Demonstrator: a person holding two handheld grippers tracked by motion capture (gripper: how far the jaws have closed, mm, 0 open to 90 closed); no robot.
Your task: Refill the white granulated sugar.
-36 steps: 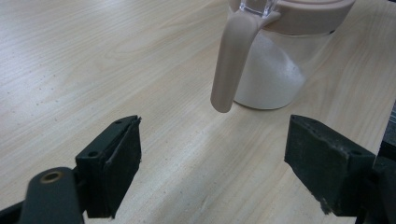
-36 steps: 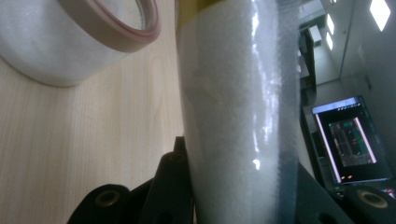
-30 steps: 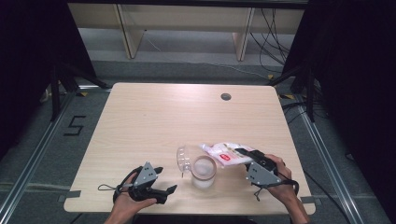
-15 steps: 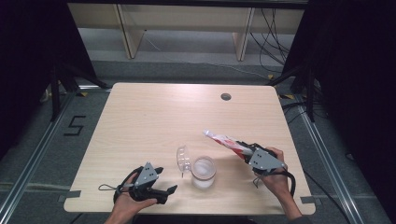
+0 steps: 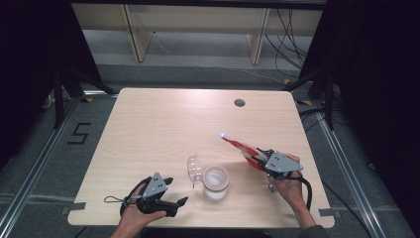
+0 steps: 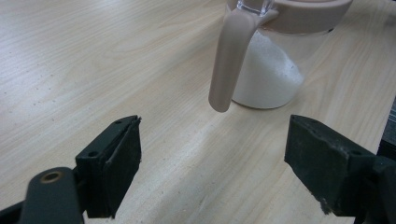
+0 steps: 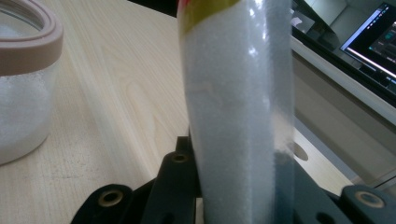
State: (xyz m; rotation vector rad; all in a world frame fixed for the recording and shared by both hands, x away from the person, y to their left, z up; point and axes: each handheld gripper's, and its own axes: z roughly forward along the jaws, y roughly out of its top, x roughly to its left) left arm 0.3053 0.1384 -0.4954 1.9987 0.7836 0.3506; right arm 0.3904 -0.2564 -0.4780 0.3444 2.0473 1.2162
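We judged pouring done: jar (image 5: 216, 182) lower centre held white powder, lid (image 5: 192, 168) open. Right gripper (image 5: 257, 157) clenched bag (image 5: 237, 145), raised; left gripper (image 5: 173, 204) released, idle. Closing remained.

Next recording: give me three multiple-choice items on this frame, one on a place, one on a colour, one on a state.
1. Where is the jar?
A. on the table, between the two grippers
B. on the floor
C. at the far edge

2. What colour is the jar's rim?
A. blue
B. pinkish beige
C. black

3. How is the left gripper?
A. shut on the jar
B. shut on nothing
C. open

A: high view shows it standing between them.
B: right gripper view shows the rim.
C: its jaws stand wide apart, holding nothing.
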